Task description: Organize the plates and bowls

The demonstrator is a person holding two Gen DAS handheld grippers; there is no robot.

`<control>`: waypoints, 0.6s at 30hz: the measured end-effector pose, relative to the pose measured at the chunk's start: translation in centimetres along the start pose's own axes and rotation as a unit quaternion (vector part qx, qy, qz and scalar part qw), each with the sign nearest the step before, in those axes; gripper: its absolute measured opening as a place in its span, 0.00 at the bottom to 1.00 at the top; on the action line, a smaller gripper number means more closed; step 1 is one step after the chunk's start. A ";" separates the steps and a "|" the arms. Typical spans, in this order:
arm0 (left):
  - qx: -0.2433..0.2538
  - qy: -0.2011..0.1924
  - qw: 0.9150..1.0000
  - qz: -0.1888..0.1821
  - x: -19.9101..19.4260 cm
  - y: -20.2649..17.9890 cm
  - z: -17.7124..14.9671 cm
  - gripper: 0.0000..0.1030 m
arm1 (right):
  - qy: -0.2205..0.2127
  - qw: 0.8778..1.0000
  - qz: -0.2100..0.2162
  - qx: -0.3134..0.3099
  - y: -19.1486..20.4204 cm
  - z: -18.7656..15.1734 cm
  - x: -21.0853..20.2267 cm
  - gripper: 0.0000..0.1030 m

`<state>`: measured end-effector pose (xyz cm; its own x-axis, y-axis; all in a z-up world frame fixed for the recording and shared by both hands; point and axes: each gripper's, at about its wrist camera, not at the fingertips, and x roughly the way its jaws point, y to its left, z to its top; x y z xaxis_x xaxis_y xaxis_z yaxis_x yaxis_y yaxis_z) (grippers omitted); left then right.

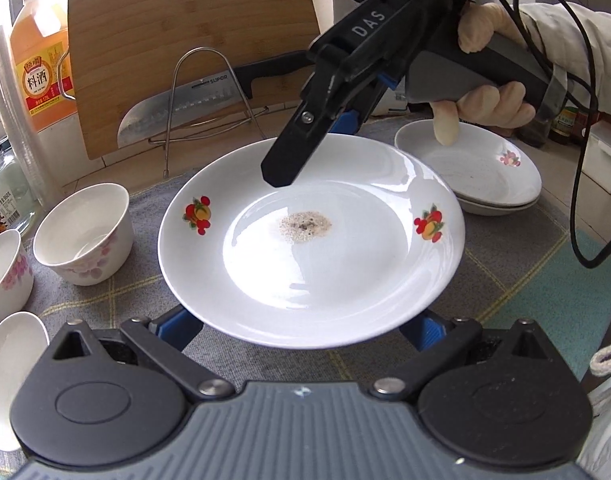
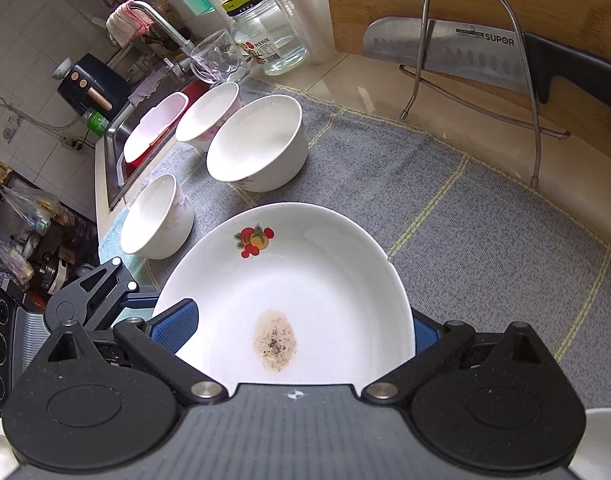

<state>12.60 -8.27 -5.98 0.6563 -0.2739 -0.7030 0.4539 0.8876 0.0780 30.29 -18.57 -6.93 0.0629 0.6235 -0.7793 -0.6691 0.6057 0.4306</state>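
Note:
A white plate with fruit decals and a speckled stain (image 1: pixel 313 240) is lifted above the grey cloth; it also shows in the right wrist view (image 2: pixel 305 280). My right gripper (image 1: pixel 301 152) reaches over the plate's far rim, one finger above and a blue pad below, shut on the plate. In its own view the plate fills the space between its blue pads (image 2: pixel 173 328). My left gripper sits under the plate's near edge with wide-spread blue fingers (image 1: pixel 177 326), open. Several white bowls (image 2: pixel 257 144) stand at the left. Two stacked plates (image 1: pixel 477 168) lie at the right.
A grey checked cloth (image 2: pixel 485 232) covers the counter. A cleaver in a wire rack (image 2: pixel 465 56) and a wooden board (image 1: pixel 193 32) stand behind. A glass jar (image 2: pixel 265 28), a cooking wine bottle (image 1: pixel 37 64) and the sink (image 2: pixel 117 140) are at the left.

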 end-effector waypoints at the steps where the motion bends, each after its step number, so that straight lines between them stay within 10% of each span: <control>1: -0.001 0.001 1.000 -0.002 -0.2 -0.2 0.0 0.99 | -0.001 1.000 0.000 0.001 0.1 -0.2 -0.2 1.00; 18: 0.019 0.004 1.000 -0.024 -2.4 -4.0 0.5 0.99 | -0.022 1.000 -0.009 0.014 0.9 -4.1 -3.6 1.00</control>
<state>9.51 -11.35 -4.23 0.6292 -0.3129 -0.7115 0.5075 0.8587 0.0711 26.43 -22.33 -5.58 0.1079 0.6335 -0.7662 -0.6460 0.6305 0.4303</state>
